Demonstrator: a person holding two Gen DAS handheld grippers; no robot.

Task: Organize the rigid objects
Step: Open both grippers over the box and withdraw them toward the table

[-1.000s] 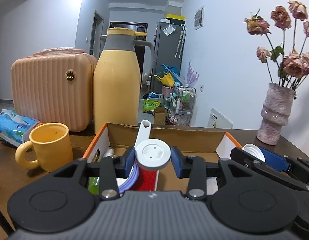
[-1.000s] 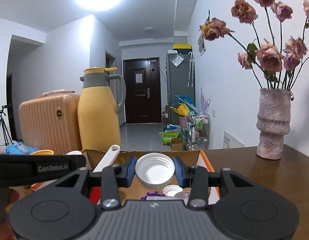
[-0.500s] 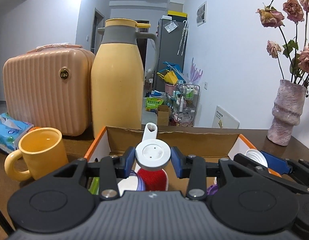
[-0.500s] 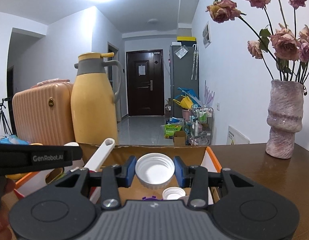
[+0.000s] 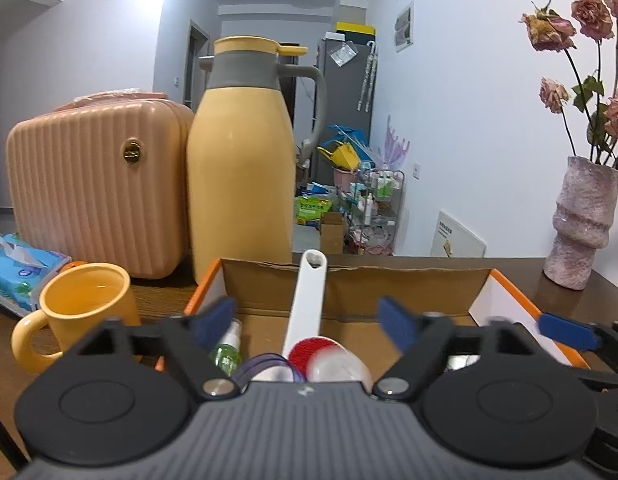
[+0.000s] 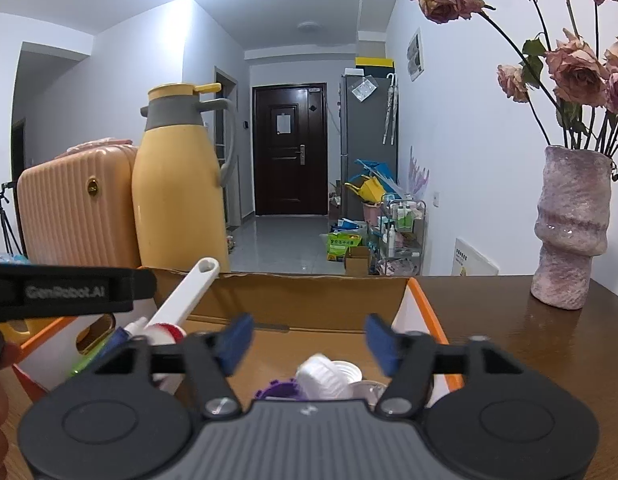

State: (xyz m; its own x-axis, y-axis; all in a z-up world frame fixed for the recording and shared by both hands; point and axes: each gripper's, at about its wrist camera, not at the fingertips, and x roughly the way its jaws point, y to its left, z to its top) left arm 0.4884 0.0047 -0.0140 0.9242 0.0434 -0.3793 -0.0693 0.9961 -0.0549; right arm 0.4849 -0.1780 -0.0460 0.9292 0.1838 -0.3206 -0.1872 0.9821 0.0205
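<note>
An orange-rimmed cardboard box (image 5: pixel 505 280) stands on the wooden table and also shows in the right wrist view (image 6: pixel 423 304). My left gripper (image 5: pixel 309 320) is open and empty above the box's left part. Below it lie a red-and-white bottle (image 5: pixel 325 358), a white scoop handle (image 5: pixel 307 300), a green spray bottle (image 5: pixel 227 350) and a purple-rimmed lid (image 5: pixel 265 366). My right gripper (image 6: pixel 309 338) is open and empty above the box's right part. Below it lie white caps (image 6: pixel 329 374) and a purple cap (image 6: pixel 279 388).
A yellow mug (image 5: pixel 85 308), a yellow thermos jug (image 5: pixel 241 164), a pink case (image 5: pixel 97 184) and a tissue pack (image 5: pixel 17 264) stand left of the box. A pink vase with dried roses (image 6: pixel 569 224) stands on the right.
Both grippers have opened. The left one let go of the red bottle with the white cap, and the right one let go of the white cap; both now lie in the box.
</note>
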